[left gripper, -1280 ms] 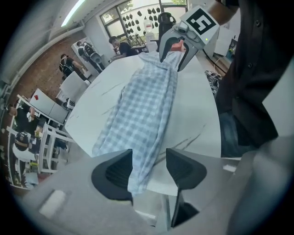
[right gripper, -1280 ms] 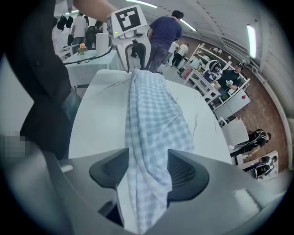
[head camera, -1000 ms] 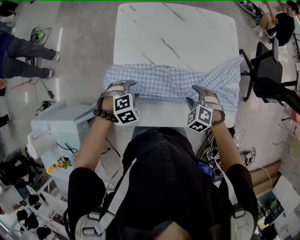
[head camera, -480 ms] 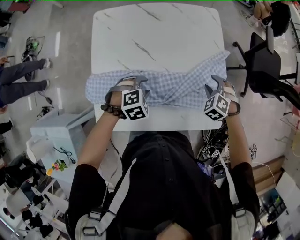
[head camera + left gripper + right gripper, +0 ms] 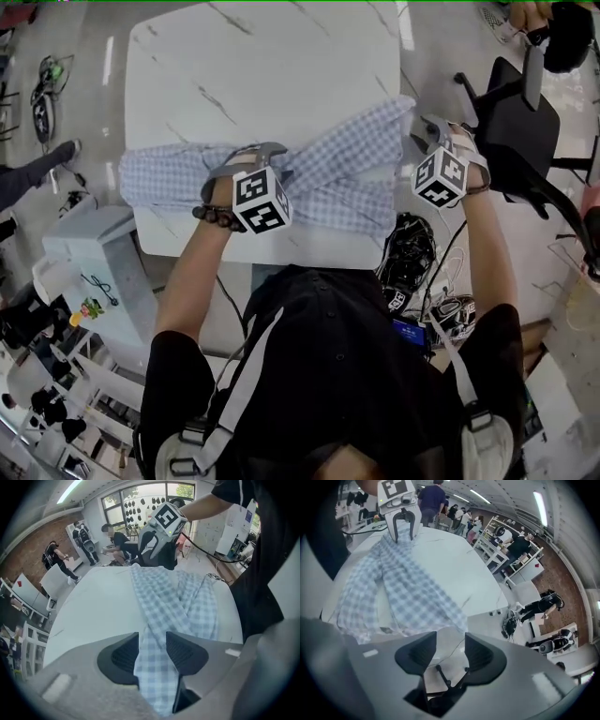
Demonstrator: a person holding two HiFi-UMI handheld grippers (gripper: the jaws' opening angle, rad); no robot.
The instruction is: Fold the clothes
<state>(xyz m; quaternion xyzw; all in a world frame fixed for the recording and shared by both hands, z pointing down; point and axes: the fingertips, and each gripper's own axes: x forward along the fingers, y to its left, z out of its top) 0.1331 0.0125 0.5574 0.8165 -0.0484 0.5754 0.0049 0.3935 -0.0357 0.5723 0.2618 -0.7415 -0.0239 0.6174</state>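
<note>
A blue-and-white checked shirt (image 5: pixel 328 178) lies crumpled in a band across the near half of the white marble table (image 5: pixel 262 66). My left gripper (image 5: pixel 275 155) stands over the shirt's middle. In the left gripper view a strip of the shirt (image 5: pixel 173 602) runs between its pads (image 5: pixel 187 653) and fills the gap. These jaws have just been closing, and the left gripper (image 5: pixel 152 651) is shut on the cloth. My right gripper (image 5: pixel 429 124) is past the shirt's right end, off the table's edge. Its jaws have been closing, but the right gripper (image 5: pixel 450 651) is open with only floor between the pads.
A black office chair (image 5: pixel 525 131) stands close to the table's right side, just beyond the right gripper. Cables (image 5: pixel 408 258) lie on the floor under the table's near right corner. A white cabinet (image 5: pixel 84 253) sits to the left. People stand farther off (image 5: pixel 433 498).
Both grippers moved right along the shirt. The left went from near its left end to its middle. The right left the cloth and now hangs off the table's right edge.
</note>
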